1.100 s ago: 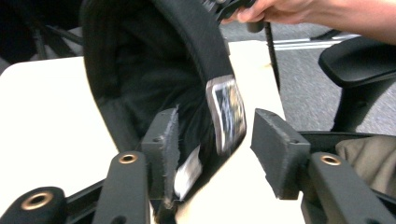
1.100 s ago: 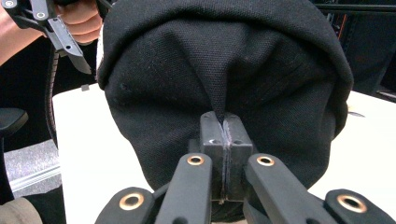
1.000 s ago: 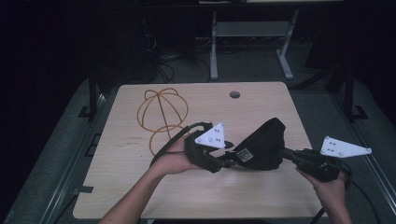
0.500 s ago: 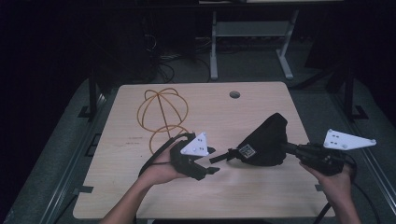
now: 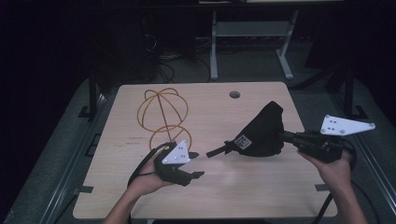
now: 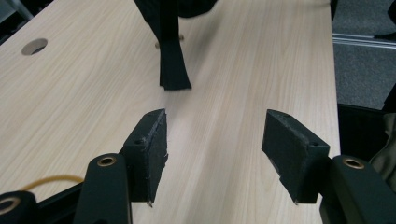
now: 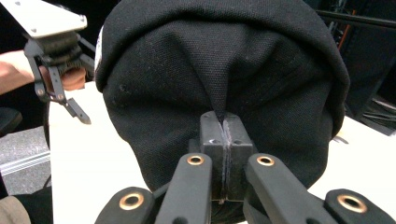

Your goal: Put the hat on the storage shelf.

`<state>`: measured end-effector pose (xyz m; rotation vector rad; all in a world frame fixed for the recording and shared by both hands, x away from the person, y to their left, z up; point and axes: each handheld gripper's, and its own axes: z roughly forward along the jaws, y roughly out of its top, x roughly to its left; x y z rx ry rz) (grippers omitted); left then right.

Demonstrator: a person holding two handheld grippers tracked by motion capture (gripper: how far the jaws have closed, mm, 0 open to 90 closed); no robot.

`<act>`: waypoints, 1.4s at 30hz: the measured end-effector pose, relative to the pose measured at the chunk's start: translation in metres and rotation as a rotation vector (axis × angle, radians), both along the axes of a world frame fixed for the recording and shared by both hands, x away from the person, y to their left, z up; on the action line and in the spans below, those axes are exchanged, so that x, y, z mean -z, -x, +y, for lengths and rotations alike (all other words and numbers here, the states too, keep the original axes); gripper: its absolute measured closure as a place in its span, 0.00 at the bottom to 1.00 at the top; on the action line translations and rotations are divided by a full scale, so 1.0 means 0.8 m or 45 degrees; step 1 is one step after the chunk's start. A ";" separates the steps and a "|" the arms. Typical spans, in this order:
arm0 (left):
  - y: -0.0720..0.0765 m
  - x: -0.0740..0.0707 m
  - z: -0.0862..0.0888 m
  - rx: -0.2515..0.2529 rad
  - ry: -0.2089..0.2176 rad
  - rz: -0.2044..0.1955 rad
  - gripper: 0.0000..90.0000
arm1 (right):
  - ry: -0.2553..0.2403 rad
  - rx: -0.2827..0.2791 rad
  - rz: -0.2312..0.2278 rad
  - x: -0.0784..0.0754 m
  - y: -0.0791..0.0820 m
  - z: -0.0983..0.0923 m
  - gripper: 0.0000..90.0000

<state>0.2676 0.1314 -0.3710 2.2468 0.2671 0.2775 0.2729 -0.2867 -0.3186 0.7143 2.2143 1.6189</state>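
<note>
The right tongs are pinched tight on a fold of the black cap, holding it over the counter. The left tongs gape wide and empty, apart from the cap's strap, near the wire globe.

Black left claw and right claw, brass rivets, grey three-cornered top plates, trailing black cables

On the table, the wire frame stands left of the cap.
</note>
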 end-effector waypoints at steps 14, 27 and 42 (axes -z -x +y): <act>0.006 0.026 0.021 -0.017 0.001 0.030 0.44 | 0.026 -0.100 -0.024 -0.039 -0.034 0.048 1.00; 0.014 0.041 0.023 0.001 -0.003 0.051 0.42 | 0.098 -0.236 -0.060 -0.094 -0.068 0.134 0.99; 0.015 0.044 0.019 0.039 0.013 0.066 0.42 | 0.250 -0.332 -0.075 -0.139 -0.112 0.237 1.00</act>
